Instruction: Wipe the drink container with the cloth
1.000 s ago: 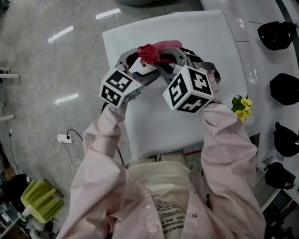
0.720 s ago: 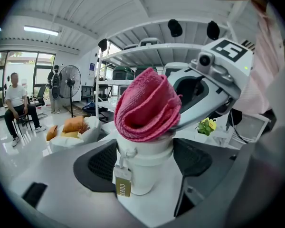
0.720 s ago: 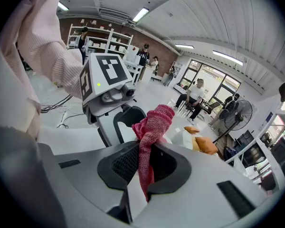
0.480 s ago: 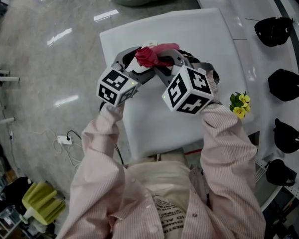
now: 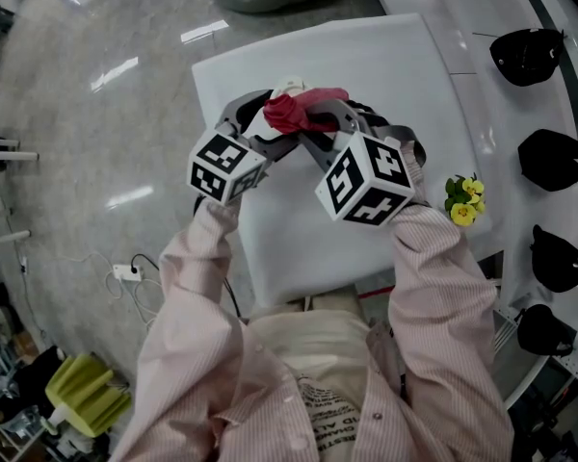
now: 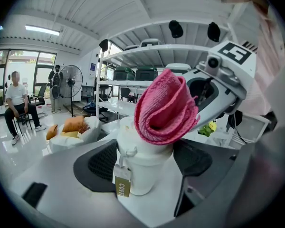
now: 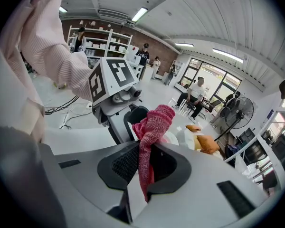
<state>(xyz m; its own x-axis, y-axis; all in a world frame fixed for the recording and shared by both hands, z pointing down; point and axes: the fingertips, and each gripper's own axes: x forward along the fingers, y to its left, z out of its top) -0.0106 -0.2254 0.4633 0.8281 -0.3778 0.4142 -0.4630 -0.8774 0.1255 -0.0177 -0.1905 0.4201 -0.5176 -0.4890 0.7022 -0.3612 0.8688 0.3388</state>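
Observation:
A white lidded drink cup [image 6: 141, 167] with a small hanging tag sits between the jaws of my left gripper [image 6: 145, 163], which is shut on it and holds it above the white table [image 5: 395, 75]. My right gripper [image 7: 145, 167] is shut on a pink-red cloth [image 7: 149, 137], and the bunched cloth [image 6: 165, 109] presses on the cup's lid. In the head view both grippers meet over the table, left gripper [image 5: 255, 138] and right gripper [image 5: 318, 133], with the cloth [image 5: 294, 107] between them; the cup is mostly hidden there.
A small bunch of yellow flowers [image 5: 462, 200] lies at the table's right edge. Black caps [image 5: 530, 56] hang along a white rail at the right. Shiny grey floor [image 5: 96, 114] lies left of the table. A paper bag with bread [image 6: 69, 129] sits behind the cup.
Both grippers with cup and cloth stay almost in place; the right gripper has shifted slightly, and the cloth sits a touch differently over the lid.

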